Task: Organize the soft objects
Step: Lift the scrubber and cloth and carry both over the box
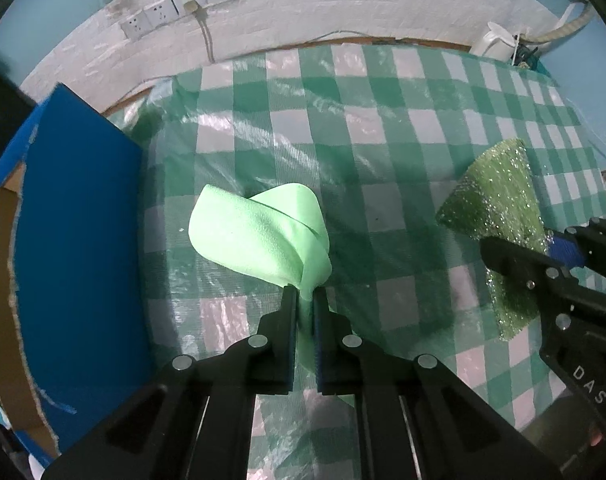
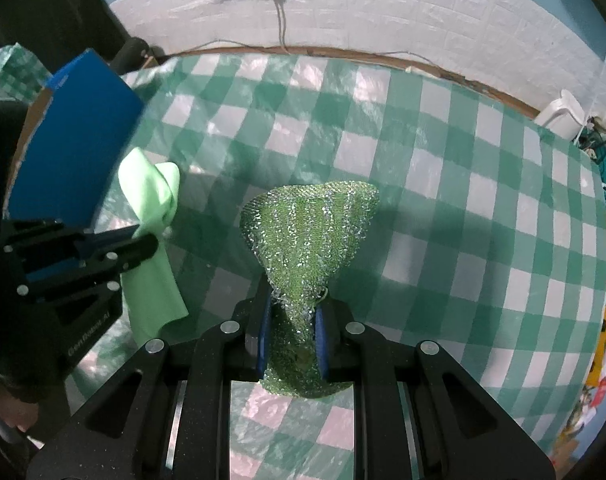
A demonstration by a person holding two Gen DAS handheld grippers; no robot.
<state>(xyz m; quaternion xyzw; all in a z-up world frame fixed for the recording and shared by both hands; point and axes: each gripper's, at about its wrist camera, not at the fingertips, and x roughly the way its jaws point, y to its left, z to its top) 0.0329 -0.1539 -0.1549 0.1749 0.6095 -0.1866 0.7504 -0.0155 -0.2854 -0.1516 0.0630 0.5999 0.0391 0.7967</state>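
Green everywhere here: the left gripper (image 1: 305, 296) is clamped tight on a pale green cloth (image 1: 259, 240), which bunches up above the checked tablecloth (image 1: 343, 128), right beside a blue cardboard box (image 1: 79, 208). Over to the right, the right gripper (image 2: 293, 312) is pinched shut on a sparkly green mesh scrubber (image 2: 311, 232), also lifted off the table.

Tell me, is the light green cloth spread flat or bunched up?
Bunched up: the light green cloth hangs folded, pinched between the left gripper pads above the checkered tablecloth.
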